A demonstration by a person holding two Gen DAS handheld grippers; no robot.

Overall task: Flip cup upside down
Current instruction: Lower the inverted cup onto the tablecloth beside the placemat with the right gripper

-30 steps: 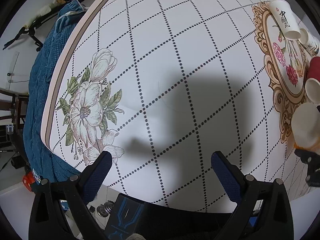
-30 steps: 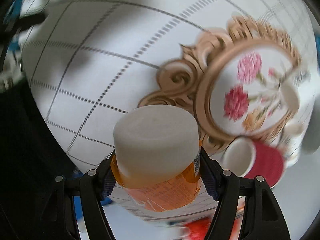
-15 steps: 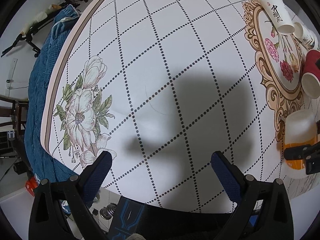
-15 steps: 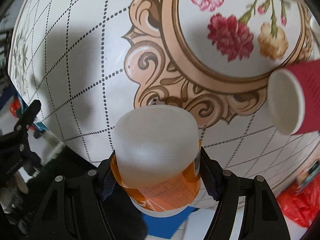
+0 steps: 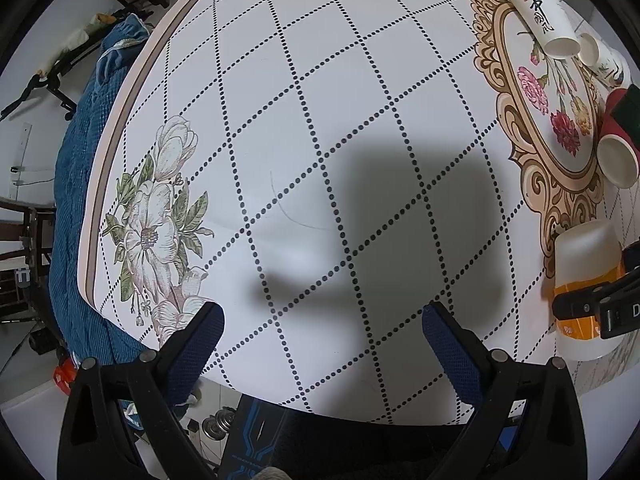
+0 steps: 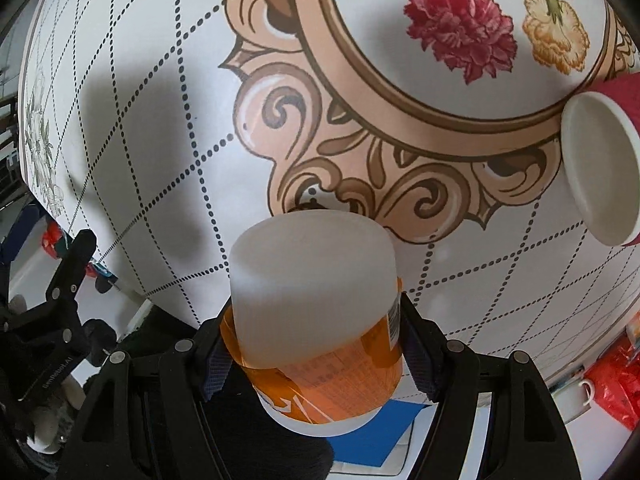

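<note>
My right gripper [image 6: 316,348] is shut on a frosted white cup with an orange label [image 6: 316,300]. The cup's closed base points away from the camera toward the table and its rim points back. It also shows in the left wrist view [image 5: 584,288], at the table's near right edge, standing base up with the right gripper's finger across the orange band. My left gripper [image 5: 322,334] is open and empty above the near edge of the table.
A red cup [image 6: 600,164] lies on its side to the right, also in the left wrist view [image 5: 618,144]. Two white paper cups [image 5: 540,16] lie at the far right. The patterned round table [image 5: 304,120] drops off at the near edge; a blue blanket [image 5: 76,184] lies left.
The right gripper has turned and lowered the orange-labelled cup toward the table's near right edge, base up. The left gripper stayed open and nearly still.
</note>
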